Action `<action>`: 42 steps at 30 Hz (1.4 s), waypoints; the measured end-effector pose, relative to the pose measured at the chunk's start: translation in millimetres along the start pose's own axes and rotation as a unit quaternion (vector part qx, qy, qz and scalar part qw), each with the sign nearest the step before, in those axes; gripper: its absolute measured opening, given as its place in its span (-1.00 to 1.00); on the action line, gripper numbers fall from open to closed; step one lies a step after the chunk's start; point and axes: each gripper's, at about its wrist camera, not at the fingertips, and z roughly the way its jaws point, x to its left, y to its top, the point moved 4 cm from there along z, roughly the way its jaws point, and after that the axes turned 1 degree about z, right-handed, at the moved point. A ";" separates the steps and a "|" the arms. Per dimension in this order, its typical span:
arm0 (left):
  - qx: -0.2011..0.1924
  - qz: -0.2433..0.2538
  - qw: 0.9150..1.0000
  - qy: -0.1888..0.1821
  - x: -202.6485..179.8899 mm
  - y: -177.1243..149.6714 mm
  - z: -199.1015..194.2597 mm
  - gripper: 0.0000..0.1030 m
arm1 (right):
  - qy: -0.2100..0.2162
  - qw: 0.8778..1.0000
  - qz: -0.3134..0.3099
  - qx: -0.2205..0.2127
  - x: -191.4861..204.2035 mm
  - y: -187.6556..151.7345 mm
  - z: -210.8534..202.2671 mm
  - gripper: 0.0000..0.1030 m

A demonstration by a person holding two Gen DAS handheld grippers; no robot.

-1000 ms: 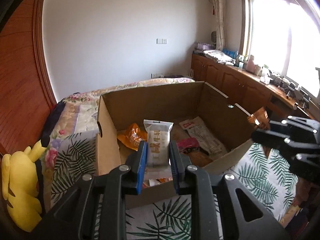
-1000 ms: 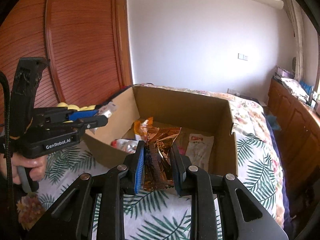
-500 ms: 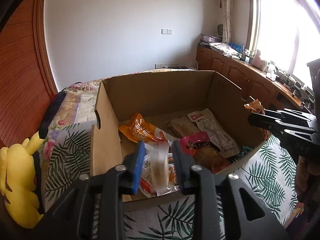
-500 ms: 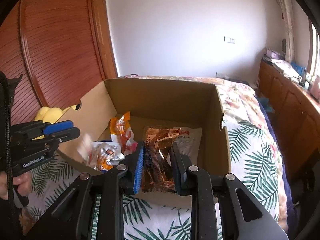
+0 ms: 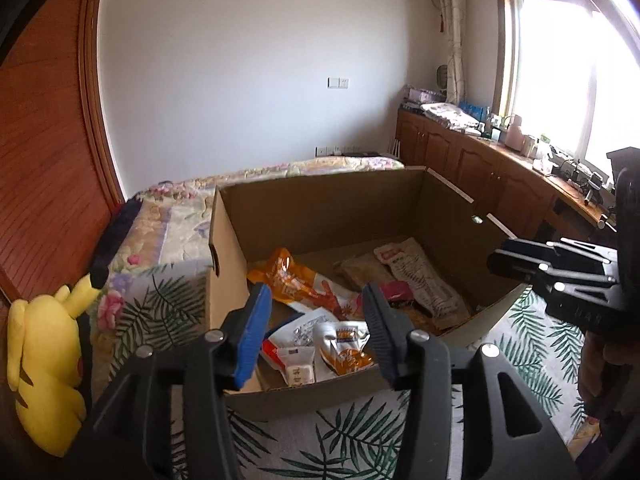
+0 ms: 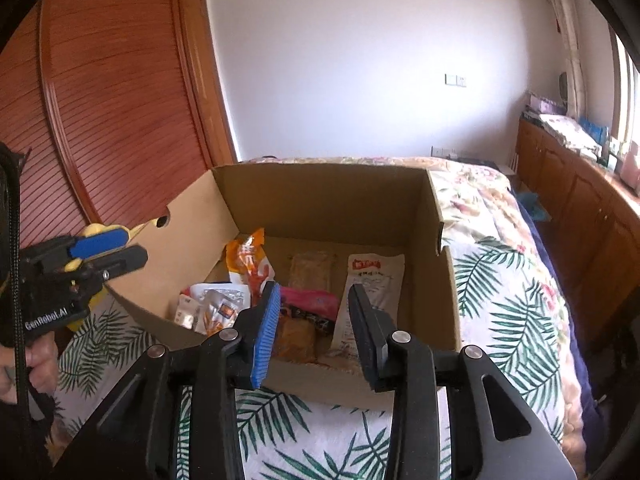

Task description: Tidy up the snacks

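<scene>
On the bed, snacks [image 5: 320,304] lie in the box [image 6: 336,200] beyond both grippers' spread, just-opened, empty fingers [image 6: 266,332].

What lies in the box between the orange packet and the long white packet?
In the right wrist view, a tan flat packet lies between the orange packet and the long white packet.

Left gripper [image 5: 316,332], jaws just opened with nothing between them, hangs over the near edge of a cardboard box [image 5: 320,208] on a leaf-print bedspread [image 5: 352,436]. Snack packets [image 5: 316,292] lie inside the box; a yellow plush toy [image 5: 44,364] sits left of it.
</scene>
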 end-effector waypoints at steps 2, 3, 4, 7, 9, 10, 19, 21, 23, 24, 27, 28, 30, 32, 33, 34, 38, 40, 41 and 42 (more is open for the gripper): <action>-0.006 0.004 1.000 0.003 -2.0 6.2 -10.3 -0.05 | 0.005 1.000 -0.002 -0.008 3.8 2.5 -10.6 -0.31; -0.013 0.005 1.000 0.006 -3.1 10.5 -17.9 -0.05 | 0.005 1.000 -0.005 -0.016 6.7 4.7 -18.3 -0.30; -0.018 0.006 1.000 0.006 -3.6 14.0 -23.4 -0.04 | 0.006 1.000 -0.007 -0.022 9.5 7.2 -25.7 -0.30; -0.033 0.009 0.999 0.004 -6.1 23.6 -43.6 -0.02 | 0.003 0.999 -0.012 -0.036 15.1 12.0 -44.1 -0.24; -0.039 0.015 0.999 0.009 -7.8 27.6 -57.6 0.01 | -0.002 0.999 -0.014 -0.047 18.5 13.1 -57.6 -0.19; -0.041 0.018 0.999 0.010 -8.8 28.6 -62.3 0.05 | -0.004 0.998 -0.015 -0.053 20.4 13.3 -65.5 -0.17; -0.093 0.045 0.995 0.015 -17.5 34.1 -119.5 0.46 | -0.018 0.995 -0.003 -0.094 18.8 12.9 -106.9 0.41; -0.099 0.045 0.994 0.014 -18.7 34.4 -128.0 0.63 | -0.031 0.995 -0.008 -0.095 17.3 11.4 -108.5 0.53; -0.112 0.044 0.993 0.015 -19.9 33.8 -138.5 0.72 | -0.043 0.995 -0.011 -0.094 16.5 9.9 -108.3 0.59; -0.117 0.043 0.992 0.018 -20.7 33.2 -143.4 0.78 | -0.042 0.994 -0.009 -0.095 15.8 8.7 -108.8 0.65; -0.124 0.043 0.991 0.020 -23.7 30.9 -153.2 0.90 | -0.043 0.994 0.003 -0.097 12.3 5.6 -112.0 0.72; -0.129 0.040 0.991 0.020 -25.2 29.0 -158.2 0.91 | -0.043 0.994 0.007 -0.098 11.9 4.3 -113.5 0.72; -0.137 0.037 0.990 0.020 -27.2 26.1 -165.9 0.95 | -0.046 0.994 0.007 -0.101 12.1 2.6 -117.8 0.74; -0.140 0.035 0.989 0.025 -28.1 23.0 -172.0 0.97 | -0.049 0.993 0.006 -0.106 13.3 1.5 -124.2 0.75; -0.142 0.032 0.989 0.024 -29.1 21.2 -175.6 0.98 | -0.051 0.993 0.007 -0.107 13.2 0.3 -128.0 0.75; -0.144 0.029 0.989 0.022 -31.2 19.1 -178.9 0.98 | -0.053 0.993 0.009 -0.109 13.7 -0.2 -132.8 0.75; -0.153 0.010 0.988 0.029 -35.4 11.2 -193.6 0.98 | -0.056 0.991 0.013 -0.123 16.8 -2.5 -152.6 0.75; -0.154 0.003 0.988 0.031 -36.2 6.4 -198.0 0.98 | -0.064 0.989 0.011 -0.135 18.4 -4.7 -165.4 0.75; -0.151 0.000 0.988 0.033 -37.2 3.3 -199.2 0.98 | -0.068 0.988 0.011 -0.139 18.5 -5.7 -169.9 0.75; -0.146 -0.002 0.989 0.035 -38.7 -0.1 -199.7 0.98 | -0.070 0.987 0.010 -0.141 19.1 -7.0 -173.7 0.75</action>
